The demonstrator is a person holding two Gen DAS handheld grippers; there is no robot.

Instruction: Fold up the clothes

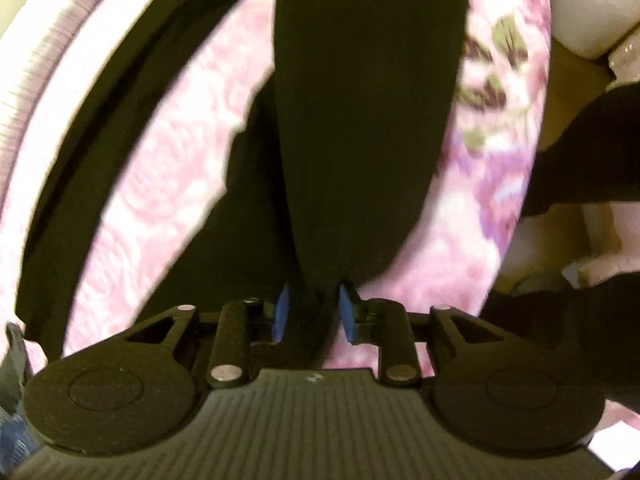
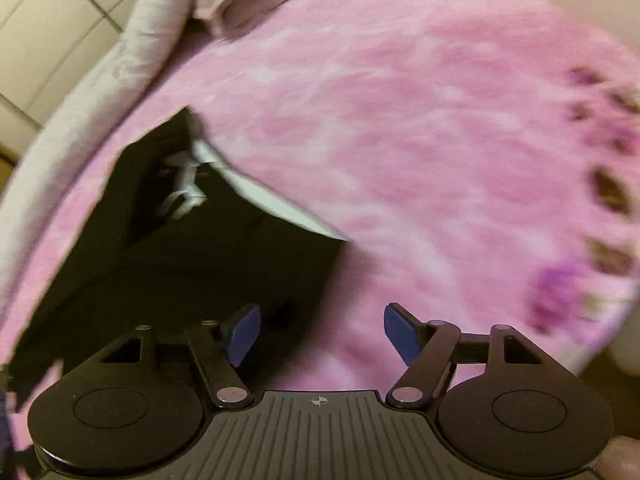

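Left wrist view: your left gripper [image 1: 311,312] is pinching a bunch of the black garment [image 1: 360,120] between its blue pads [image 1: 282,312]. The cloth runs long and straight away from the fingers, like a trouser leg, but it is too blurry to be sure. More black cloth lies to the left. Hold tight and lift smoothly, so the cloth hangs flat and does not twist. Under it is a soft pink blanket [image 1: 168,168] with rose shapes, and purple flowers near the edge. A pale bed edge [image 1: 36,92] curves along the left.

Right wrist view: your right gripper [image 2: 322,332] has its fingers spread wide and holds nothing. It hangs over the edge of the black garment [image 2: 192,264], where it meets the pink blanket [image 2: 400,120]. A white drawstring [image 2: 184,184] shows near the far corner, so that may be the waist. Grab an edge here before you fold, I think. A folded pale cover [image 2: 132,52] lies past the blanket, and tiled floor [image 2: 48,12] shows beyond.
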